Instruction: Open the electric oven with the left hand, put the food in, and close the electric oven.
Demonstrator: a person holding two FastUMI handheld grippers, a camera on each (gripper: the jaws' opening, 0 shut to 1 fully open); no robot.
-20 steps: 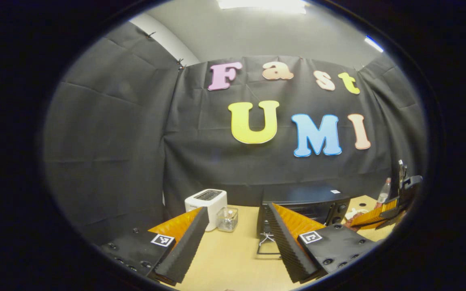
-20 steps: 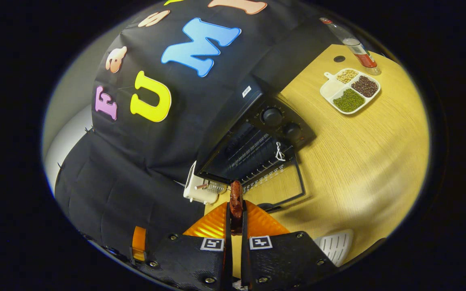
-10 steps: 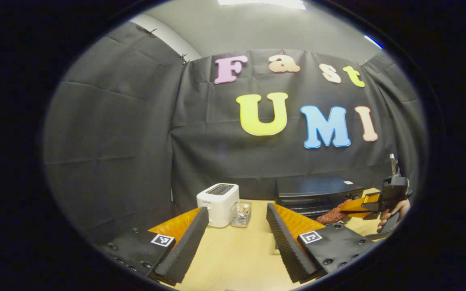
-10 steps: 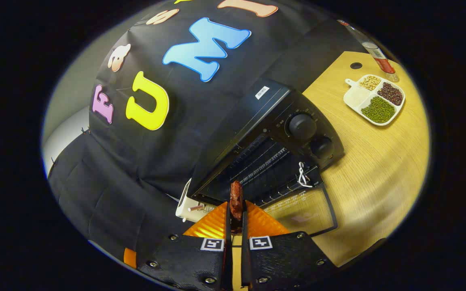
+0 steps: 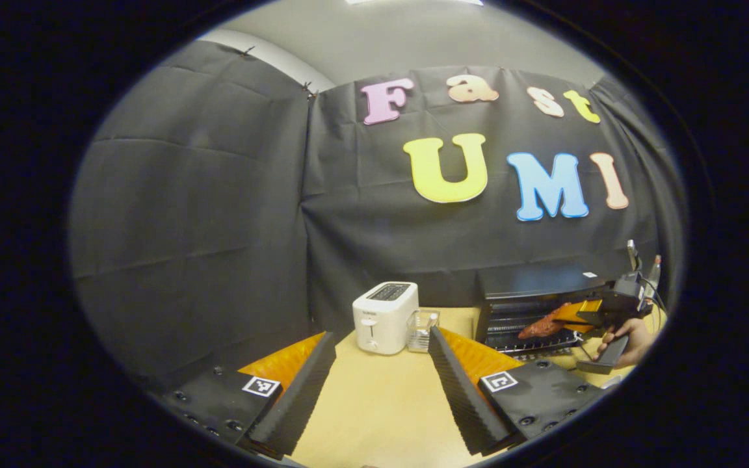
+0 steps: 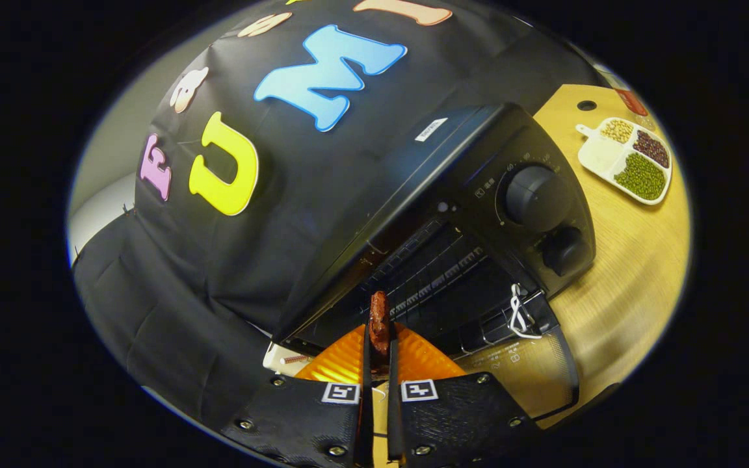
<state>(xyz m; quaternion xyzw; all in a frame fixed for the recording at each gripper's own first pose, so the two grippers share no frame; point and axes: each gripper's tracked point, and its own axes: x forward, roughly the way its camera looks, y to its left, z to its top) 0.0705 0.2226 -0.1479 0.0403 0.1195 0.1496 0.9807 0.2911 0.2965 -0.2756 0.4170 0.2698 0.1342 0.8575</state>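
Right tool (image 6: 379,338) pinches the food (image 6: 379,318) between both fingers, its tip at the mouth of the open oven (image 6: 478,214), apparently just over the rack. Door (image 6: 530,370) lies flat. Left tool (image 5: 374,383) spread, empty, above the tabletop (image 5: 374,416); toaster (image 5: 384,316) beyond.

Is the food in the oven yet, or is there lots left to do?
Done: the oven is open, its door folded down flat. In hand: the right gripper is shut on the reddish-brown food, and the left gripper view shows that food right at the oven's mouth, not yet released on the rack. Left: let go, pull back, close the door. The left gripper is open, holding nothing.
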